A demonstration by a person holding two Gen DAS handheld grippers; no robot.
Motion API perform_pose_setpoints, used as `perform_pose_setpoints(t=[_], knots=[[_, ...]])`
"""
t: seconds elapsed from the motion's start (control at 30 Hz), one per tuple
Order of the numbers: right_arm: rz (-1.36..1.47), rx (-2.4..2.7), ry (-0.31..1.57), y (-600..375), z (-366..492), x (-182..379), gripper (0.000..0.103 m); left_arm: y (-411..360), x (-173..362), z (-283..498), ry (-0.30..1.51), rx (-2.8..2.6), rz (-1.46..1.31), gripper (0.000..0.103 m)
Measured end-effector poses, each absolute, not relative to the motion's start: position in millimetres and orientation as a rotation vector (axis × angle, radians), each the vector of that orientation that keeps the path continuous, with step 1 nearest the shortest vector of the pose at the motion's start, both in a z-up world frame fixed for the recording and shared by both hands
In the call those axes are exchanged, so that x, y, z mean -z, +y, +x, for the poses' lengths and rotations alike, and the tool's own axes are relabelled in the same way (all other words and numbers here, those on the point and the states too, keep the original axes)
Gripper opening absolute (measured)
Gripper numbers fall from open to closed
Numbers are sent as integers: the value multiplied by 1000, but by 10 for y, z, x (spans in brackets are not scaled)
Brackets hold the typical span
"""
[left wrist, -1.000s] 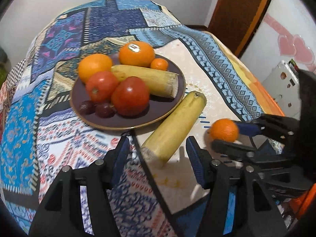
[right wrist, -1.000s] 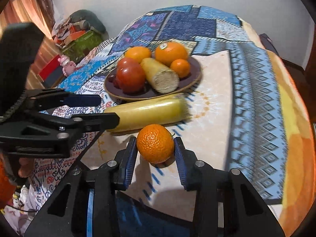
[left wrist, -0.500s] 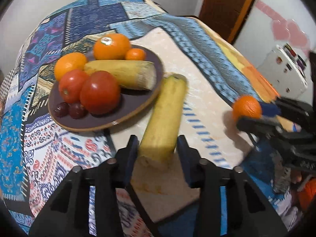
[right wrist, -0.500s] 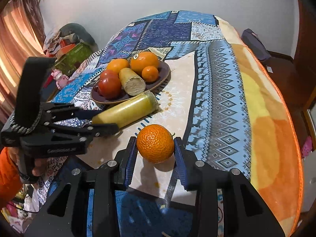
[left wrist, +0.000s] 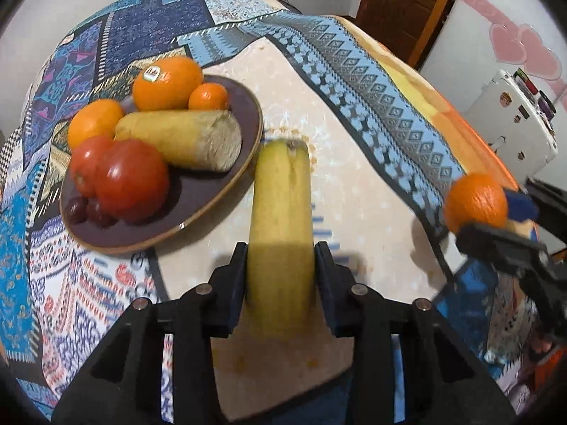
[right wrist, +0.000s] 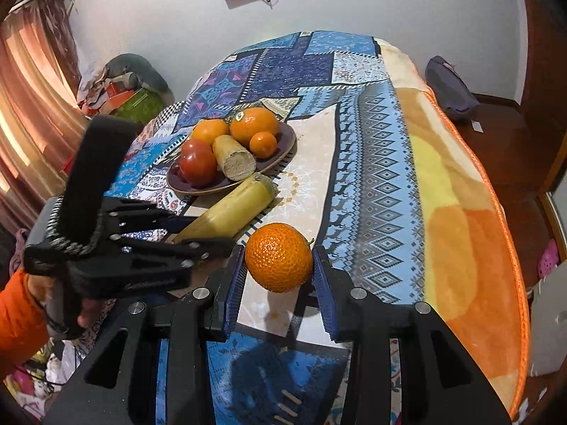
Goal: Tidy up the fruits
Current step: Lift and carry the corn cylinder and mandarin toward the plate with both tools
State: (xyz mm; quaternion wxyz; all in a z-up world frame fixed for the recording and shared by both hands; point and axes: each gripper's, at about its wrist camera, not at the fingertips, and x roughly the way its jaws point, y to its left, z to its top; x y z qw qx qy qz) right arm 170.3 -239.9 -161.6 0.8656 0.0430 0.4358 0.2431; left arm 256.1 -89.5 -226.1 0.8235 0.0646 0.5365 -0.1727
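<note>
Mandarin (right wrist: 279, 257) skin pitted, glossy; banana (left wrist: 280, 219) peel smooth, matt; tomato (left wrist: 131, 174) shiny; blanket (right wrist: 457, 212) fuzzy cloth.

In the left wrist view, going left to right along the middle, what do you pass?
Red tomato on the plate → cut banana on the plate → banana in the left tongs → tangerine in the right tongs.
</note>
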Motion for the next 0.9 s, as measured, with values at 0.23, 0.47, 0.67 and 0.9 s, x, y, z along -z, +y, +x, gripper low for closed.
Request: perform_pose_setpoints(t=[0.23, 0.47, 0.67, 0.9], knots=[[101, -493, 920, -2427, 1723, 1647, 34, -968, 2297, 2612, 1092, 361, 140, 35], [102, -491, 916, -2416, 1716, 1617, 34, -927, 2183, 2427, 1065, 364, 118, 35], [89, -501, 900, -2338, 1749, 1570, 34, -688, 1934, 2241, 1017, 349, 59, 35], [77, -531, 885, -2171, 1805, 1526, 34, -325, 1720, 2099, 995, 330, 36, 34]])
